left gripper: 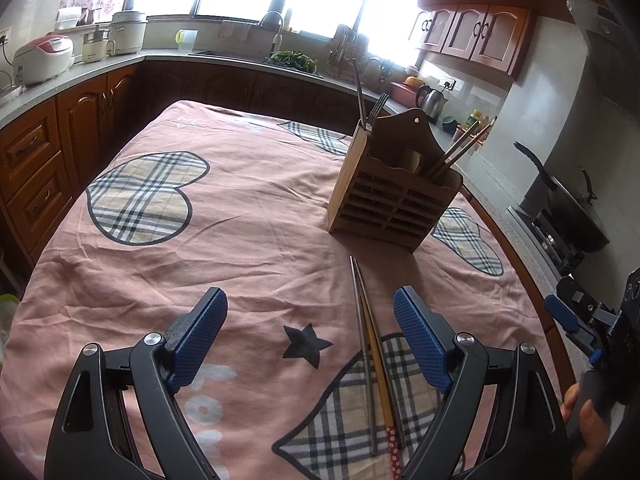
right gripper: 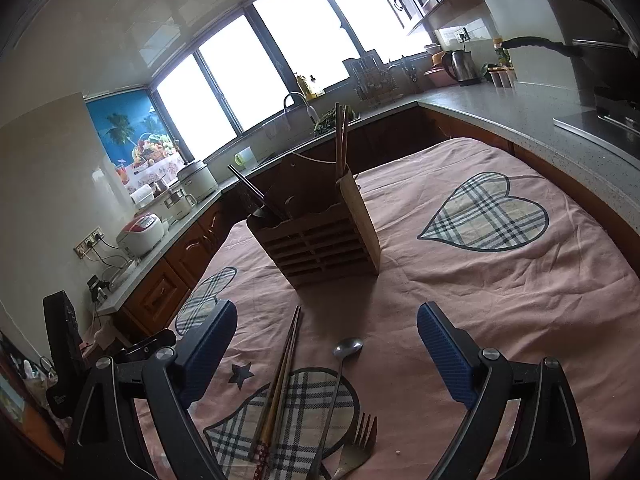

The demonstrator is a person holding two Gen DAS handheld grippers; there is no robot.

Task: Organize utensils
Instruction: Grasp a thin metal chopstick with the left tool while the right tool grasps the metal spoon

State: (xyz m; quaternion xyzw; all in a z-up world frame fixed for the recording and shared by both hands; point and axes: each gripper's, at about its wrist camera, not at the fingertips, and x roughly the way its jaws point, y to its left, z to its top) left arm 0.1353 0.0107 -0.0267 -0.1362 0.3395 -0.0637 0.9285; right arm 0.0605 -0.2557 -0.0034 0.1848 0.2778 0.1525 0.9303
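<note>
A wooden utensil holder stands on the pink tablecloth and holds a fork, metal chopsticks and wooden chopsticks. It also shows in the right wrist view. Loose chopsticks lie on the cloth between my left gripper's fingers, below them. My left gripper is open and empty. In the right wrist view the chopsticks, a metal spoon and a fork lie under my open, empty right gripper. The right gripper also shows at the left wrist view's right edge.
The table with the pink cloth sits inside a U-shaped kitchen counter. Rice cookers, a kettle and a dish rack stand on the counter. A wok sits on the stove at the right.
</note>
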